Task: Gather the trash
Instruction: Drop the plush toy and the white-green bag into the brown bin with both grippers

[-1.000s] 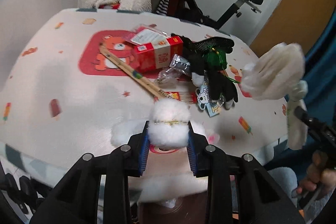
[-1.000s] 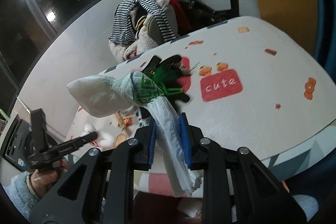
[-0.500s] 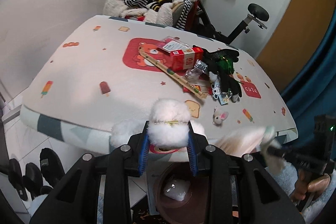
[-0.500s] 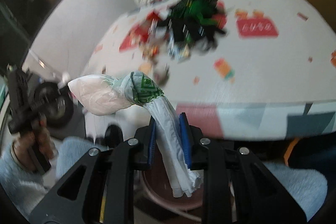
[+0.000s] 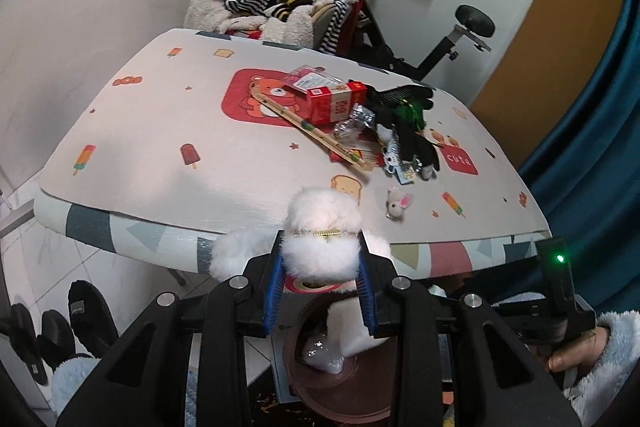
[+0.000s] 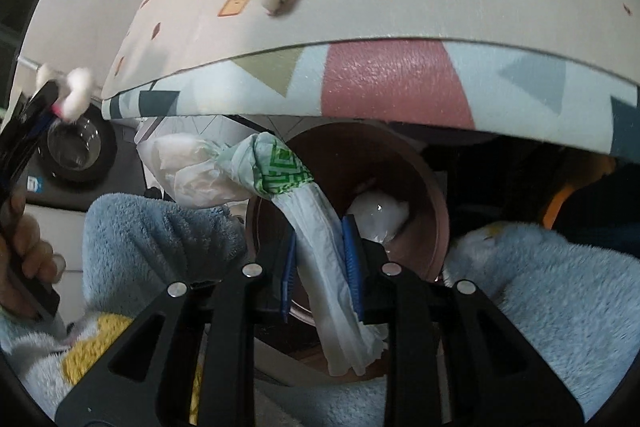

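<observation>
My right gripper (image 6: 320,267) points down over a brown round bin (image 6: 400,155) under the table's front edge. The twisted neck of a white plastic bag (image 6: 316,243) with a green print sits between its pads, which still touch it while the jaws are opening. A white wad (image 6: 380,215) lies in the bin. My left gripper (image 5: 320,259) is shut on a white fluffy pom-pom (image 5: 320,227) with a gold chain, held above the bin (image 5: 304,379) and just short of the table edge. The same pom-pom (image 6: 78,93) shows at the far left of the right wrist view.
The patterned table (image 5: 160,155) holds a red carton (image 5: 336,101), a wooden stick (image 5: 312,131), crumpled wrappers (image 5: 356,123), black-green gloves (image 5: 408,115) and a small plush mouse (image 5: 398,205). A clothes-piled chair (image 5: 280,3) and an exercise bike (image 5: 460,31) stand behind. Black slippers (image 5: 80,315) lie on the floor.
Both grippers drew back from the table top to its front edge. The right one tipped downward and sank, bringing the bag over the bin. The left still holds the pom-pom.
</observation>
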`<state>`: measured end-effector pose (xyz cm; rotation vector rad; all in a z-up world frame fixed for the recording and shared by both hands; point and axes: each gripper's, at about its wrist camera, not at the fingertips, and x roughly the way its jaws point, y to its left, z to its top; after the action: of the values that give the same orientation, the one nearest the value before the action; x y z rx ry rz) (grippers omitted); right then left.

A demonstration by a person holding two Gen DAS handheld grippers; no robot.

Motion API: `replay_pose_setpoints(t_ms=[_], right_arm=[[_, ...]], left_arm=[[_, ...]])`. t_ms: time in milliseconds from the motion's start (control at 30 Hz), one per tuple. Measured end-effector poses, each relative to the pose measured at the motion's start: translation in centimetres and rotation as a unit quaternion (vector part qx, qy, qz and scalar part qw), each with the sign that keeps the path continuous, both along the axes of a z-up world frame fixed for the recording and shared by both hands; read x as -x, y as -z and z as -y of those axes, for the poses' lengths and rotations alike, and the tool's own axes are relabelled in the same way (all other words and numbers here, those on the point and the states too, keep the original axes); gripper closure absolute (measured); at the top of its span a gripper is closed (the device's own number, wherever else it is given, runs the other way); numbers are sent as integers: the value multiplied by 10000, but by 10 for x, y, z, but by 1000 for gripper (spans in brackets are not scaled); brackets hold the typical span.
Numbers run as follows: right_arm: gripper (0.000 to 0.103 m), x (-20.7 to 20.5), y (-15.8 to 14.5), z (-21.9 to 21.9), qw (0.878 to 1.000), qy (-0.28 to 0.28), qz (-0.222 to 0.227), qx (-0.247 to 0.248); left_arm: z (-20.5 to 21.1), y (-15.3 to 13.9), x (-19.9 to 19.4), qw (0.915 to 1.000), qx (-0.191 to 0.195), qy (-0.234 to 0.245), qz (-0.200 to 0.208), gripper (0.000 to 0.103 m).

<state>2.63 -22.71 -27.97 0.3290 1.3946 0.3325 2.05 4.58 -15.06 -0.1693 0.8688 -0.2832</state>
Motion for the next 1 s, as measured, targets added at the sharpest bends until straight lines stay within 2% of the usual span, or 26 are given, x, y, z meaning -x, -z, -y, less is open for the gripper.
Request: replay_pose_setpoints(t_ms=[33,67,100,167,300,367,433,500,600,767,1000], right_arm=[[63,-1,2,0,10000,47,-31,2],[43,-1,2,0,10000,69,0,-7],[36,-3,1,-1,10000,80,50,18],[34,-2,-3,-1,9996,125,204,116],[18,1,-24,13,9953,618,723,153],[13,5,-39,22,9880,958,1151,379],[7,15,-54,30,9741,1414,1627,690],[6,26,-67,36,9579,1855,1987,922],[6,31,-75,38,9467,2030,2174,1236],[6,29,-80,36,9435,1932,2282,1427],[6,30,-81,21,9451,1602,2472,1413]], left_arm=[[2,0,1,10000,-7,63,5,72],[4,1,1,10000,-13,99,4,72],[6,1,1,9999,-16,140,-9,72],[8,2,2,9998,6,201,-28,72],[16,3,5,9994,22,341,-23,72],[21,5,7,9991,30,415,-44,72],[26,7,9,9988,33,485,-74,72],[32,12,11,9983,40,572,-132,72],[43,19,14,9972,58,710,-236,72],[58,29,22,9948,86,938,-375,72],[73,42,31,9925,-47,1111,-509,71]])
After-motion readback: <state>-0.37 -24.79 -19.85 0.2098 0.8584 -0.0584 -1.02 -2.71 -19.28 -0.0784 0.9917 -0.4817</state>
